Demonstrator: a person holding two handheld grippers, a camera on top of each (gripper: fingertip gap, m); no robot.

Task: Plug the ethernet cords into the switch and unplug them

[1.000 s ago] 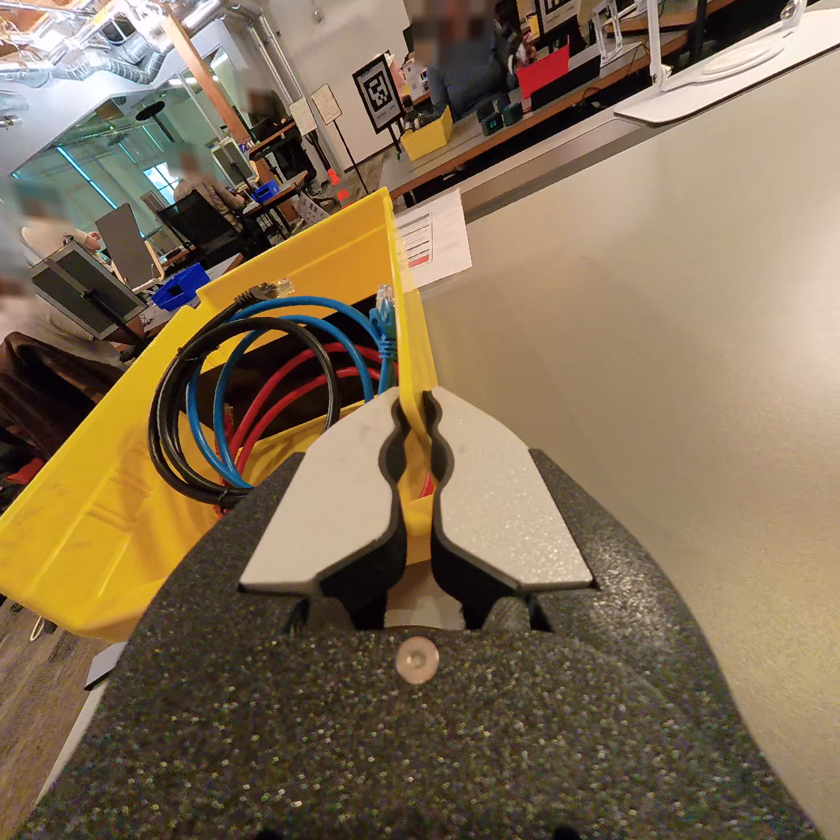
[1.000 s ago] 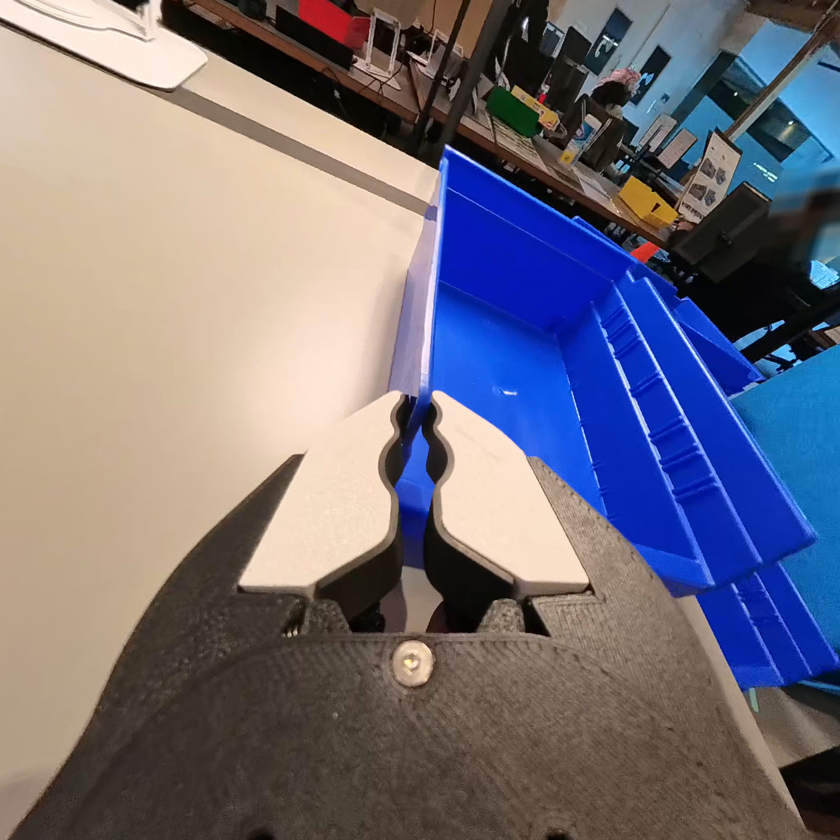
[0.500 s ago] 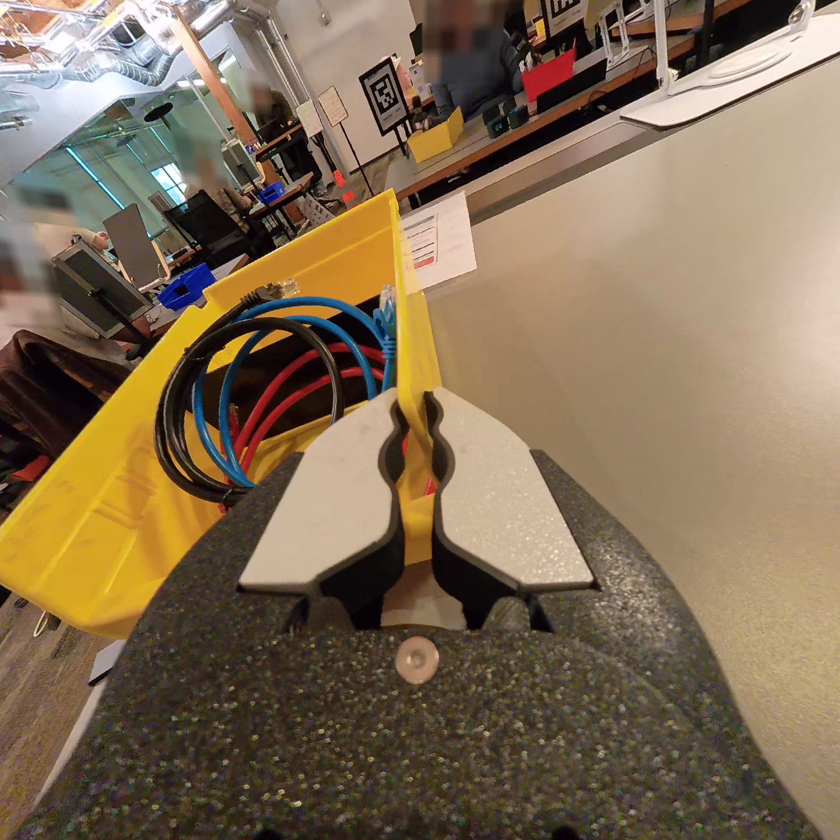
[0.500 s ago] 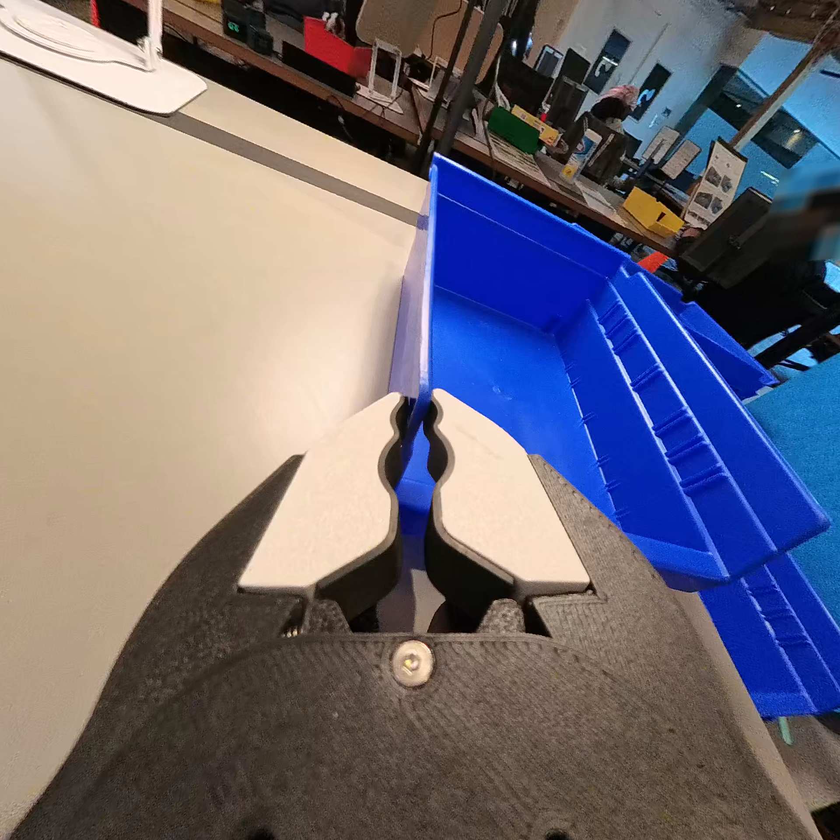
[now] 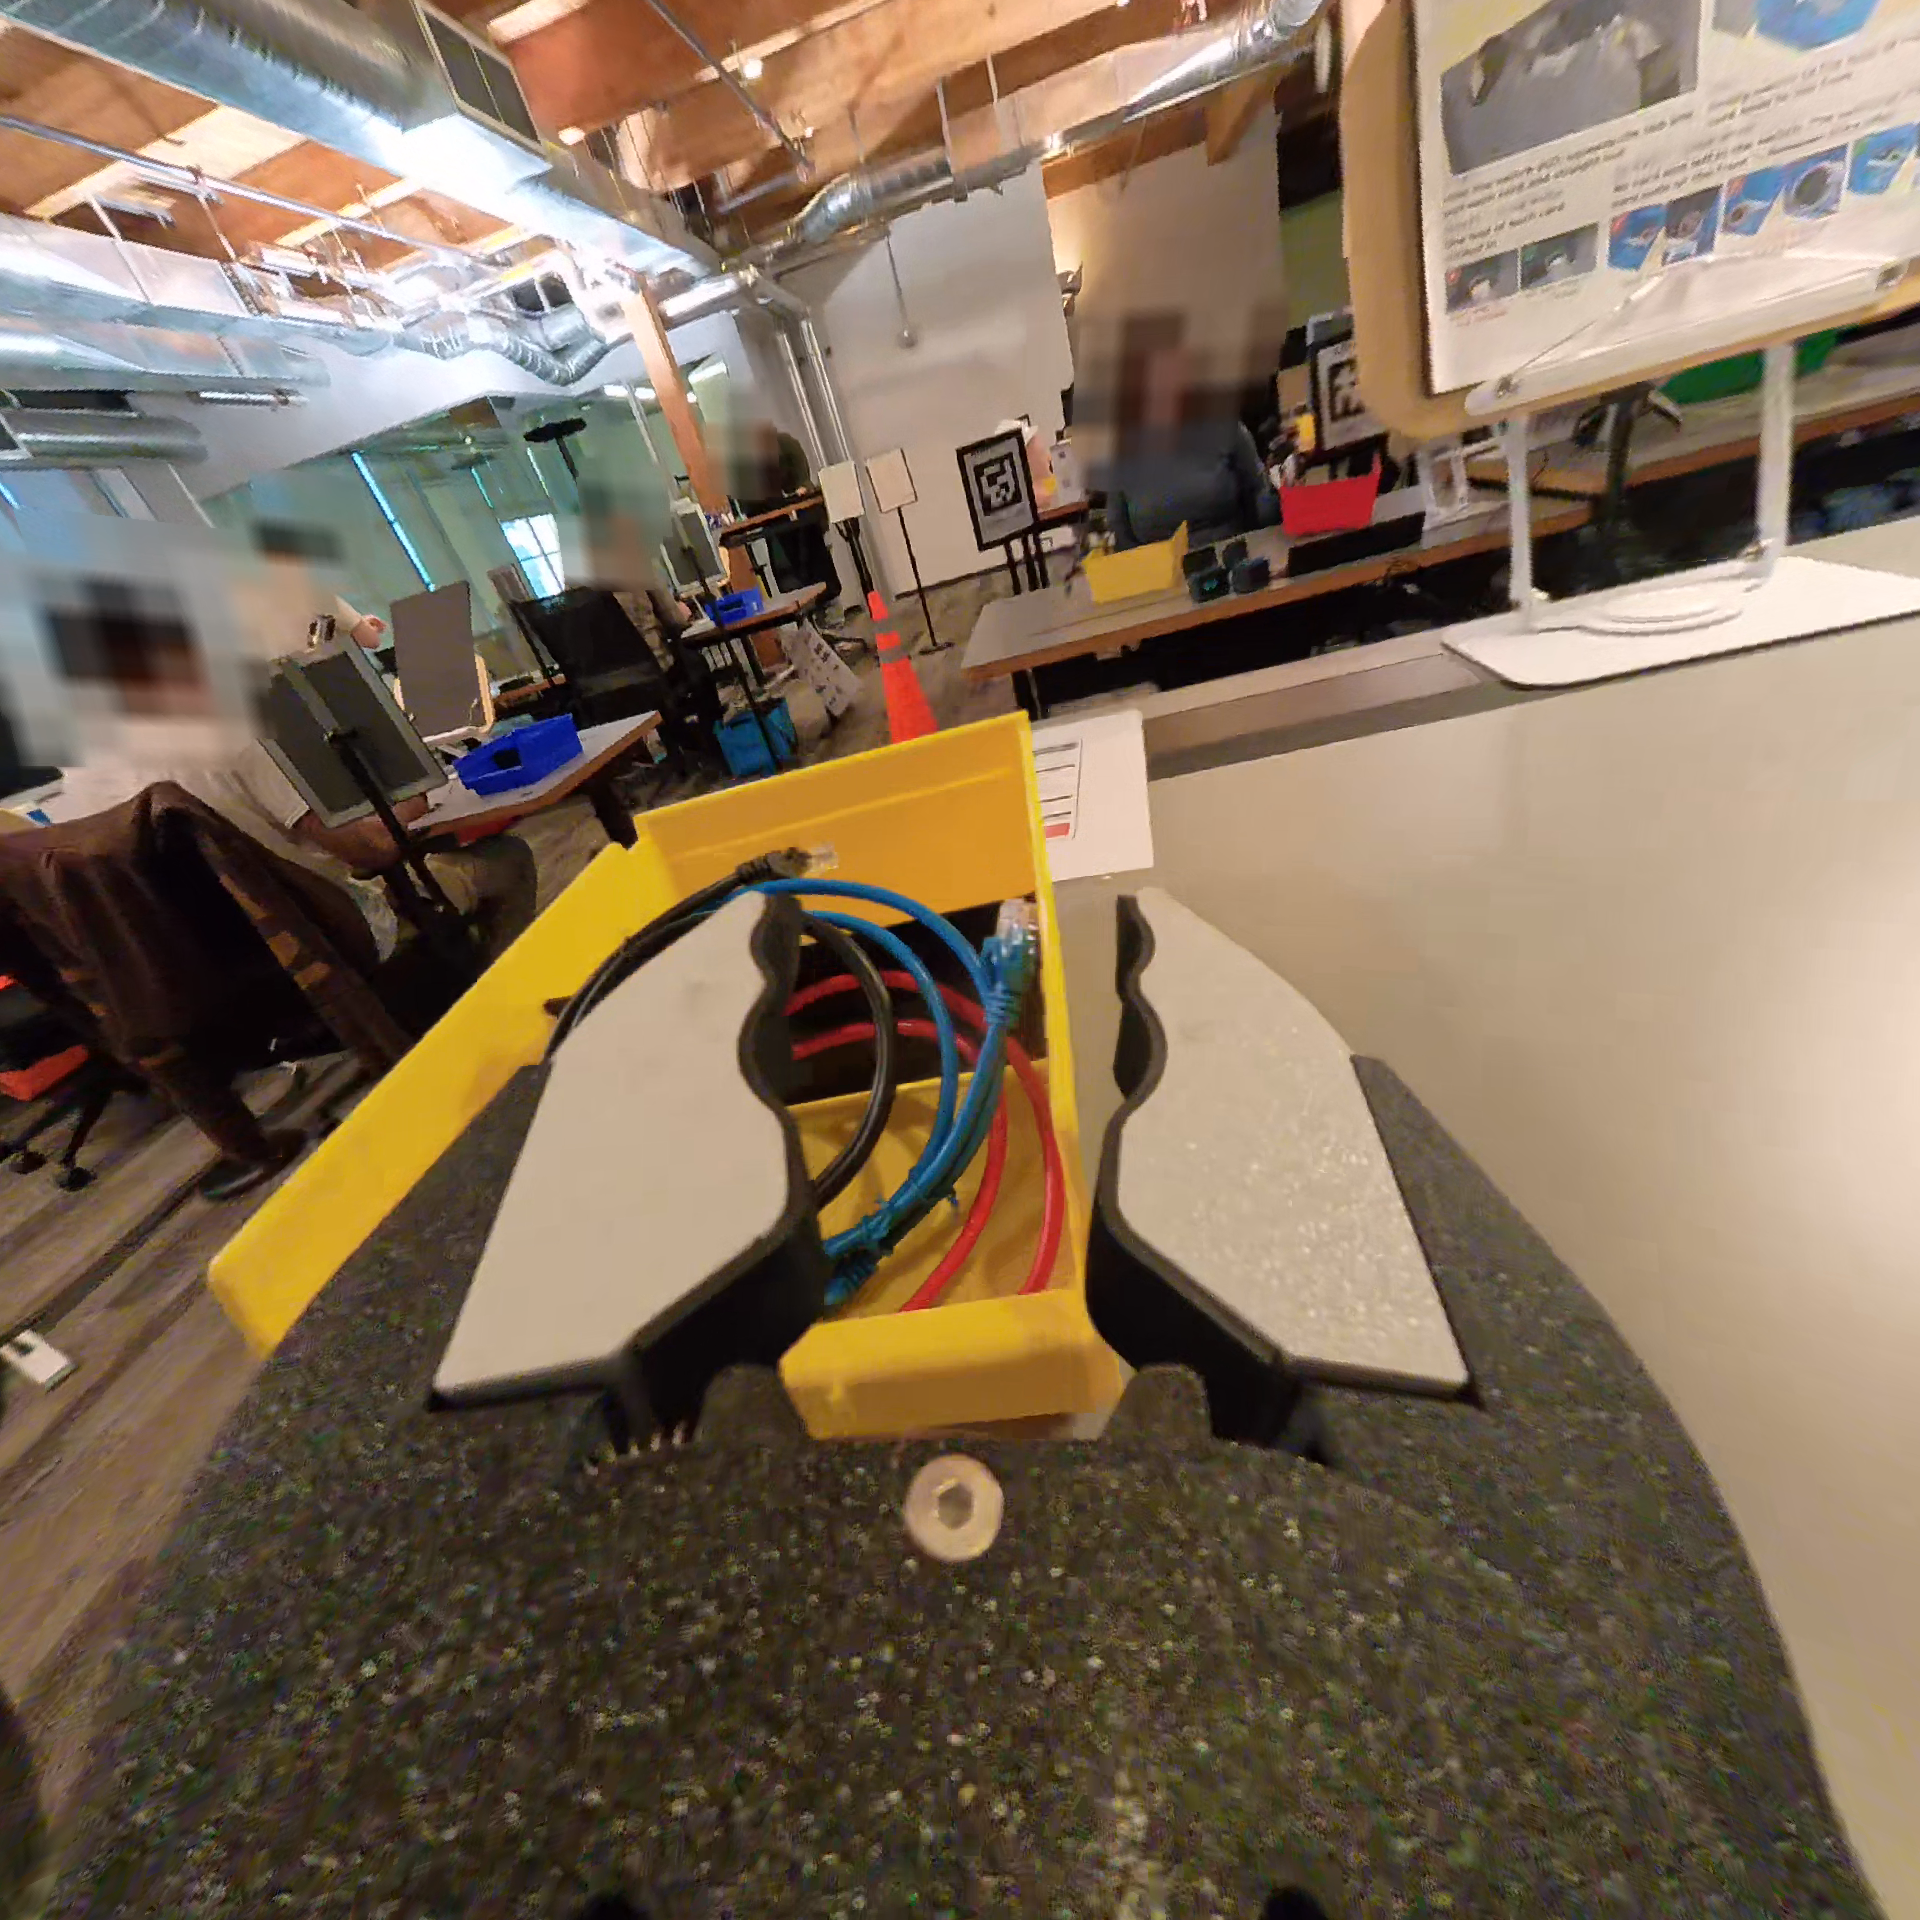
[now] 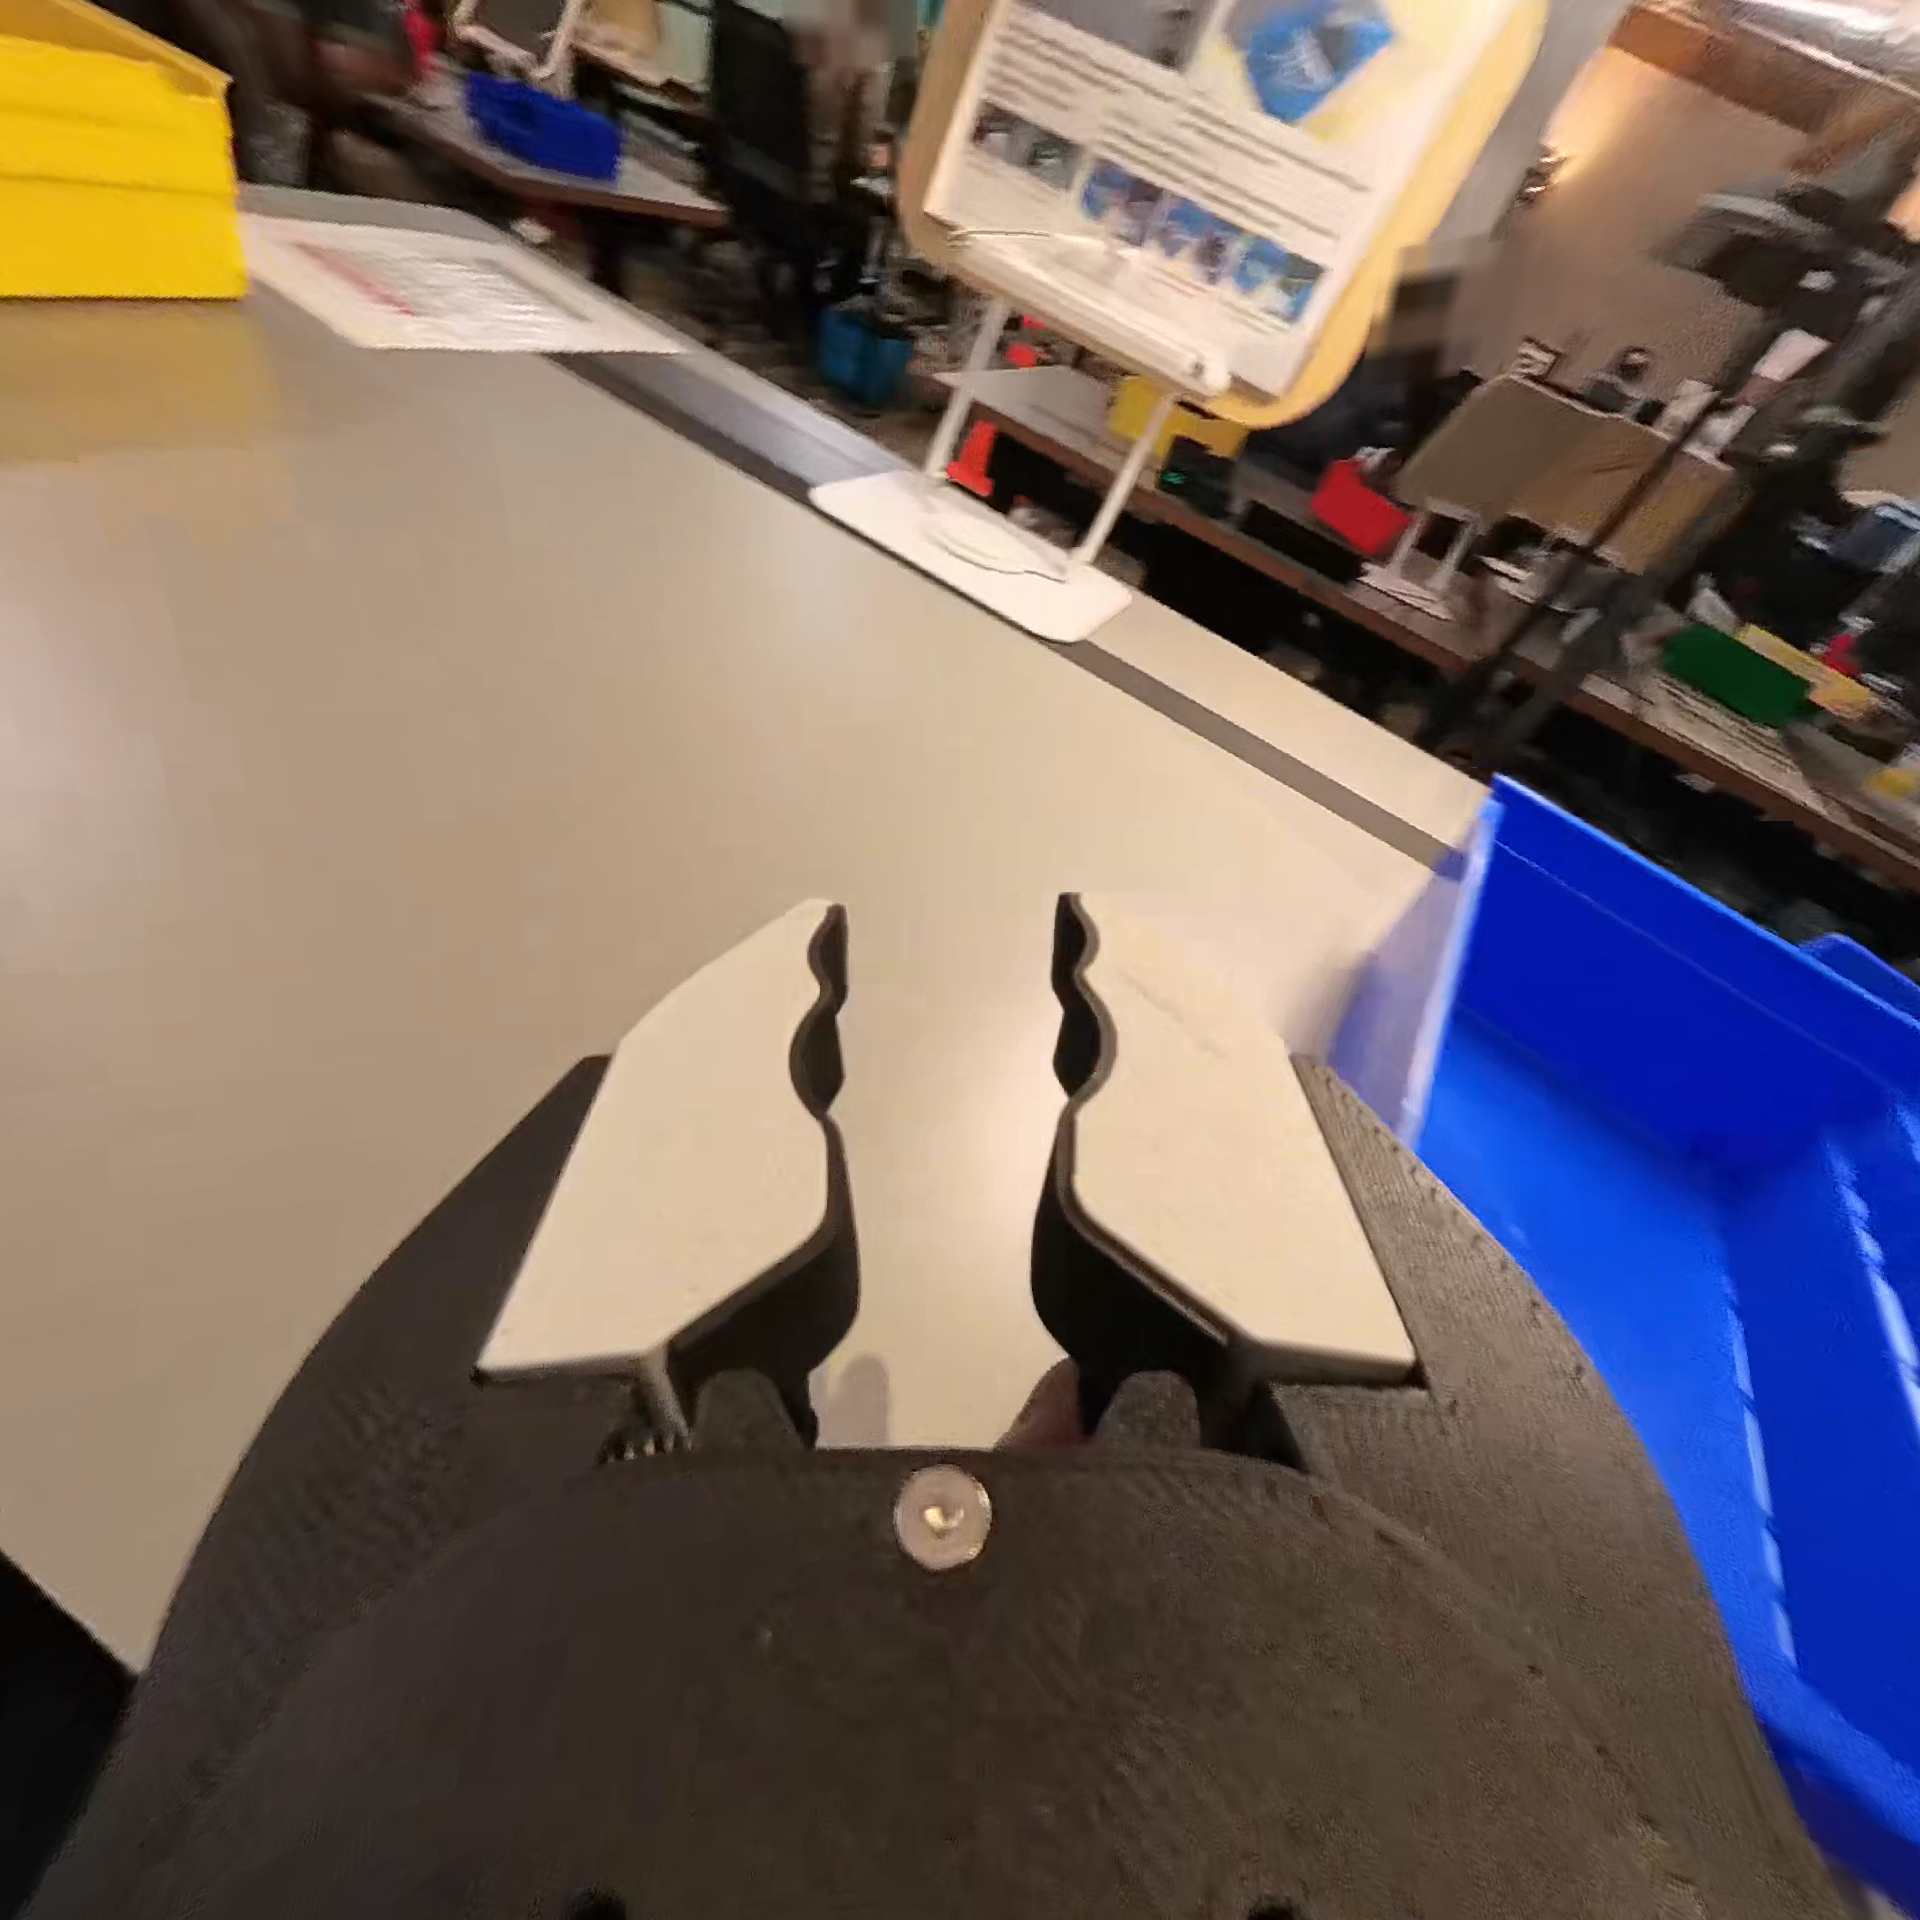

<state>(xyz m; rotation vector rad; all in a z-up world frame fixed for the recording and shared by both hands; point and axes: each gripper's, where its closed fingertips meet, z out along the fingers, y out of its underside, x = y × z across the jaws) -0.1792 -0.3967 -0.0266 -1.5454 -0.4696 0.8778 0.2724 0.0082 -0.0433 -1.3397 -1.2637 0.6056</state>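
Note:
A yellow bin (image 5: 894,816) sits at the table's left edge. It holds a coiled blue ethernet cord (image 5: 961,1091), a red cord (image 5: 1023,1174) and a black cord (image 5: 878,1091). My left gripper (image 5: 945,914) is open and empty, just above the bin's near end, its fingers either side of the bin's right wall. My right gripper (image 6: 943,914) is open and empty over bare table, left of an empty blue bin (image 6: 1662,1122). No switch shows in either view.
A white stand with an instruction sheet (image 6: 1122,156) stands at the table's far edge; it also shows in the left wrist view (image 5: 1662,187). A printed paper (image 5: 1091,800) lies behind the yellow bin. The yellow bin's corner (image 6: 104,177) shows far left. People sit at desks beyond.
Both grippers opened, letting go of the bin walls they were shut on. The left one rose and pulled back over the yellow bin. The right one swung left, off the blue bin.

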